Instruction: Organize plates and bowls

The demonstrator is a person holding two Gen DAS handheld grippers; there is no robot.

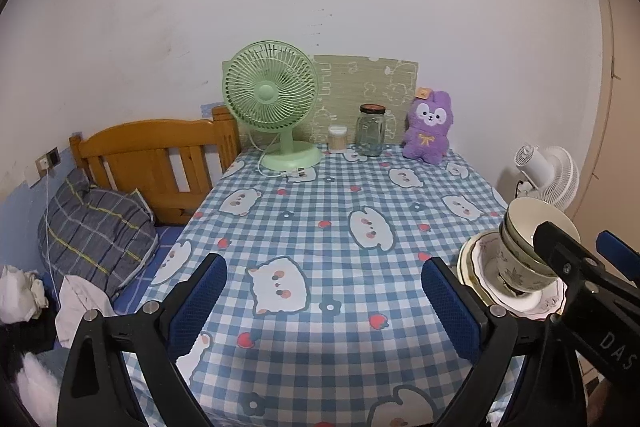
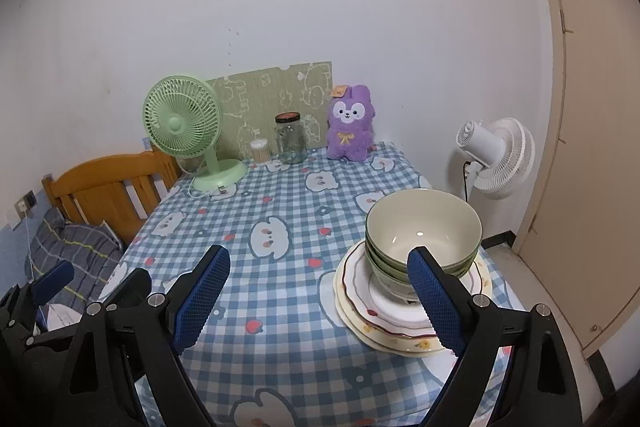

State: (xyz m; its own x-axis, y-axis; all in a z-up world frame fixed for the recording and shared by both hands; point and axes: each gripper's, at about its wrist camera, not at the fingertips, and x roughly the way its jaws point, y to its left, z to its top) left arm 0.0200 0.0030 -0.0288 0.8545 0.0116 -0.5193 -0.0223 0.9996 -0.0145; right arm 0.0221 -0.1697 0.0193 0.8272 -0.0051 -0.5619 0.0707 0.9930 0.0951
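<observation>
A stack of green-rimmed bowls (image 2: 424, 231) sits nested on a stack of flowered plates (image 2: 400, 323) at the right side of the checked tablecloth (image 2: 280, 235). The same bowls (image 1: 528, 247) and plates (image 1: 480, 267) show in the left wrist view at the right. My right gripper (image 2: 320, 299) is open and empty, its right finger (image 2: 436, 303) in front of the stack. My left gripper (image 1: 324, 307) is open and empty over bare cloth, left of the stack. The right gripper (image 1: 580, 267) partly hides the bowls in the left wrist view.
A green desk fan (image 2: 184, 131), a small cotton-swab pot (image 2: 259, 151), a glass jar (image 2: 291, 139) and a purple plush (image 2: 350, 125) line the table's far edge by the wall. A wooden bed headboard (image 1: 160, 163) and pillow (image 1: 96, 235) lie left; a white fan (image 2: 496, 155) stands right.
</observation>
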